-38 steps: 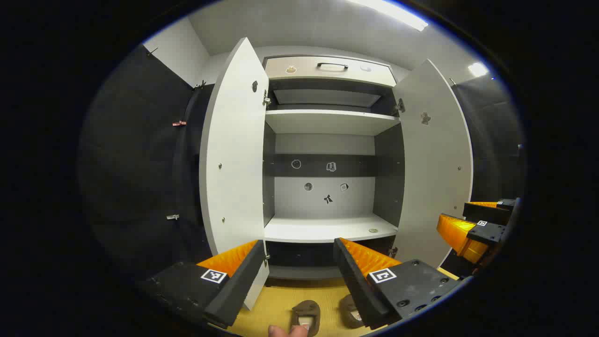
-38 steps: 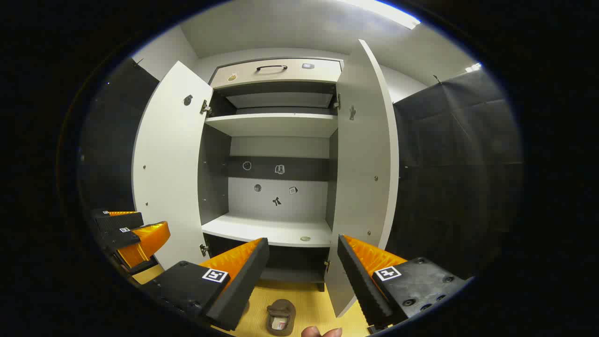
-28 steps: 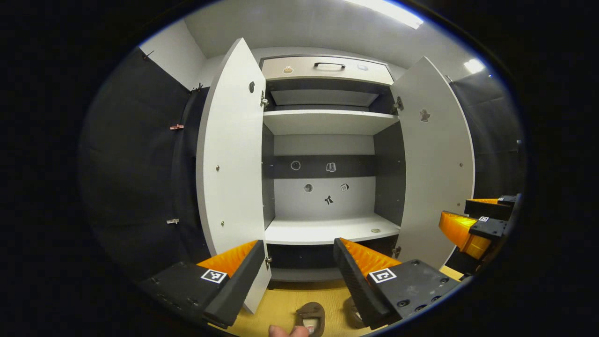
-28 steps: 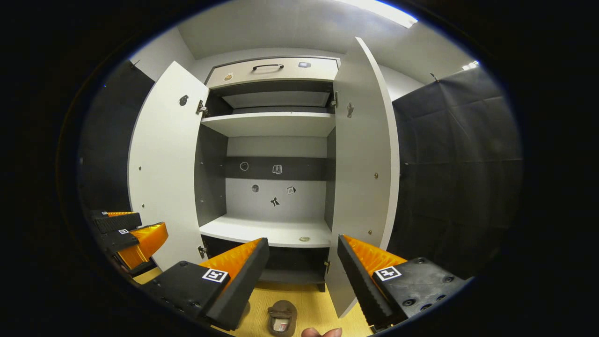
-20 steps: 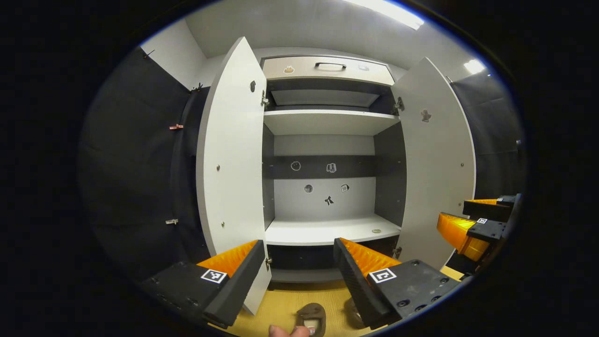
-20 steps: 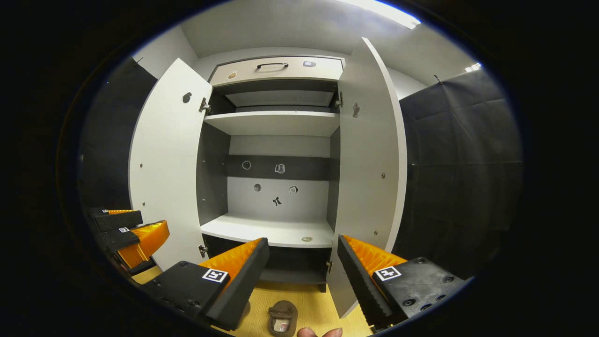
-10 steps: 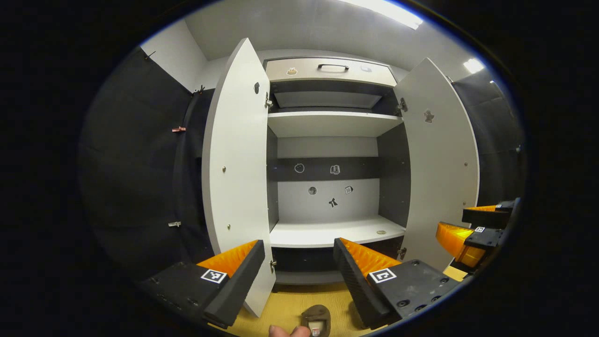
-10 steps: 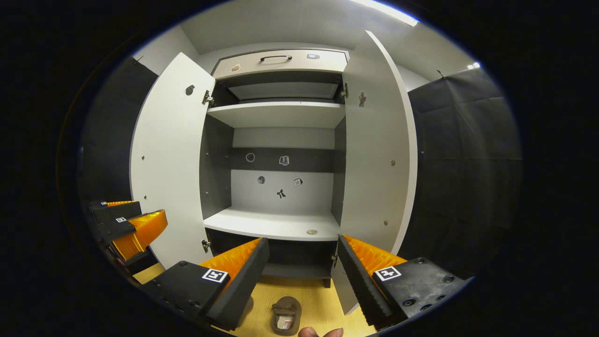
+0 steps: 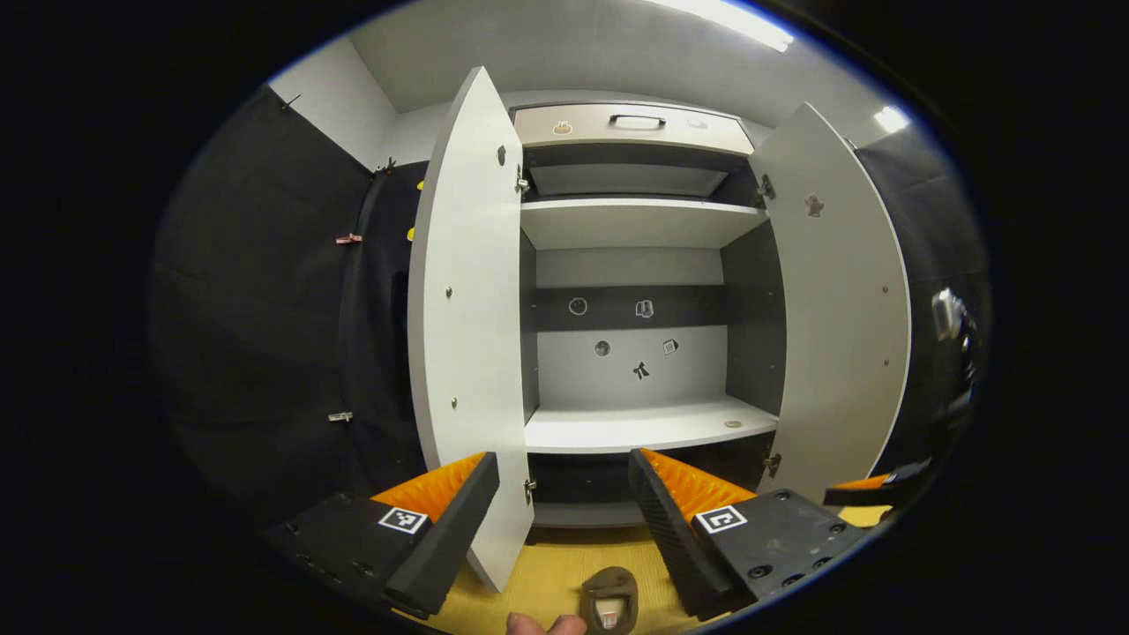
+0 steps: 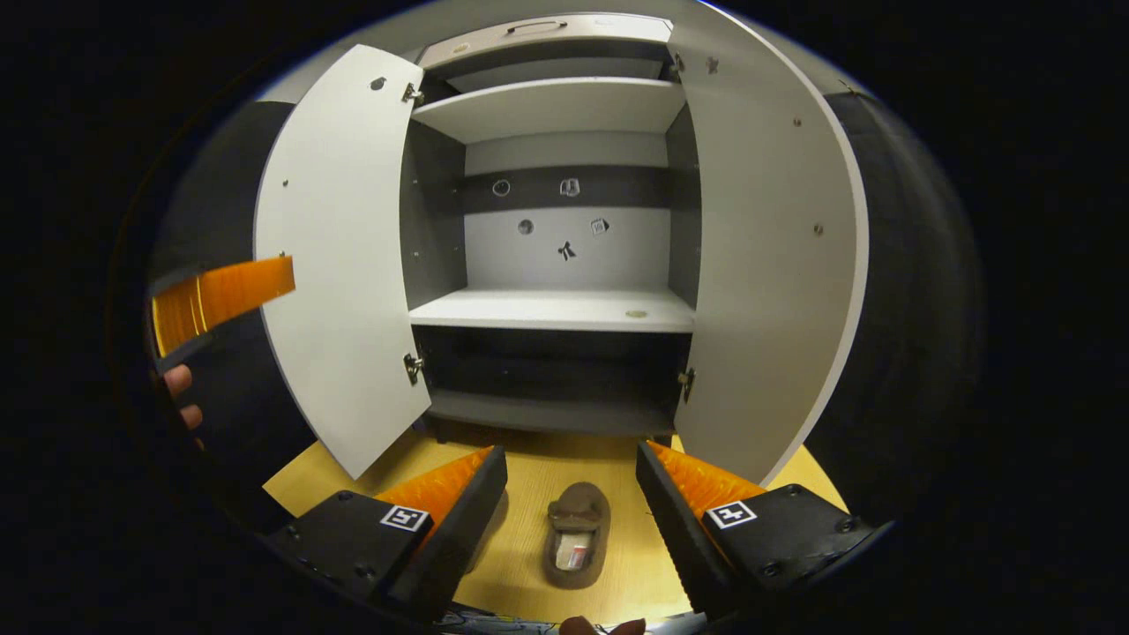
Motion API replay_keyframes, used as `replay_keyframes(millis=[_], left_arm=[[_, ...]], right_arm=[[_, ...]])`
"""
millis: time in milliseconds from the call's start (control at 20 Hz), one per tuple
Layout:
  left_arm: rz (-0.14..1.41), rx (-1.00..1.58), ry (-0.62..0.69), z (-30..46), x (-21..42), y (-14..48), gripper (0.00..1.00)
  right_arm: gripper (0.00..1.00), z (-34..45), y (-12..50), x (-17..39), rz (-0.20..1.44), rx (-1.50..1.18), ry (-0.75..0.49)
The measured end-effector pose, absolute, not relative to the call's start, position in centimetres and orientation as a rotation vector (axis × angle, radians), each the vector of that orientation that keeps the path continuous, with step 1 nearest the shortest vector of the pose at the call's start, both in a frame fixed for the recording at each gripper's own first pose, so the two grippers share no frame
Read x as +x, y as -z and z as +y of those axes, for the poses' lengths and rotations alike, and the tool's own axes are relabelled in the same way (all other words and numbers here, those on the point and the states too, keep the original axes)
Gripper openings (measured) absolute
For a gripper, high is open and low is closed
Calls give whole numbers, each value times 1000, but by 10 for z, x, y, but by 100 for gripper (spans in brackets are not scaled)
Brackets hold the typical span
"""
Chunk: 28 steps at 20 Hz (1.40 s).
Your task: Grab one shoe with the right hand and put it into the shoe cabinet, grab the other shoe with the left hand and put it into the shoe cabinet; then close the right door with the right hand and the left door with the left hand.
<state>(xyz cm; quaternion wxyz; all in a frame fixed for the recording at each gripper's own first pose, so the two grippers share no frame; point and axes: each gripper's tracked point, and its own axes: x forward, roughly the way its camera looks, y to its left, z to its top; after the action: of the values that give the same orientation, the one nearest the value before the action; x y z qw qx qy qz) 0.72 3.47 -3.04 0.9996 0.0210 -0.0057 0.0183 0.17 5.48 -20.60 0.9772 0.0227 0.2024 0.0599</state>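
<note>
A brown shoe [image 10: 575, 534] lies on the yellow floor in front of the open shoe cabinet [image 10: 556, 310], toe toward the cabinet. My right gripper [image 10: 569, 454] hangs open above it, one finger to each side. A second brown shape [image 10: 491, 520] shows beside the left finger, mostly hidden. In the left gripper view my left gripper [image 9: 563, 459] is open and empty, facing the cabinet, with a shoe [image 9: 609, 604] low on the floor below it. Both doors, the left door [image 9: 467, 353] and the right door [image 9: 838, 335], stand wide open.
The cabinet has a white middle shelf [image 9: 648, 425] bearing a small round disc [image 10: 636, 313], a dark bottom shelf [image 10: 547, 410] and a drawer [image 9: 631, 128] on top. The left gripper [image 10: 220, 295] and a hand [image 10: 181, 384] show at the left of the right gripper view.
My right gripper has tipped downward and dropped toward the shoe on the floor, and has sunk low in the left gripper view. The left gripper has drifted slightly. Both stay open.
</note>
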Motion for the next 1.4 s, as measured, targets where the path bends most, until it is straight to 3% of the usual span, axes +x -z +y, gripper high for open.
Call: replay_keyframes(millis=[800,950,1050,1200,1250,1300,1400], left_arm=[[96,19,-75,59,11,90,95],[103,24,-76,64,9,97,95],[116,29,-77,67,9,104,95],[134,19,-51,65,9,113,95],[143,13,-46,64,10,116,94],[152,8,-40,62,11,119,95],[158,7,-35,60,13,120,95]], right_arm=[[98,92,421,23,814,141,-144],[84,93,451,33,844,129,-122],[84,92,463,45,829,127,-90],[61,86,475,66,805,117,-32],[64,85,477,72,795,122,-16],[61,82,479,78,785,119,7],[36,79,480,83,767,124,16]])
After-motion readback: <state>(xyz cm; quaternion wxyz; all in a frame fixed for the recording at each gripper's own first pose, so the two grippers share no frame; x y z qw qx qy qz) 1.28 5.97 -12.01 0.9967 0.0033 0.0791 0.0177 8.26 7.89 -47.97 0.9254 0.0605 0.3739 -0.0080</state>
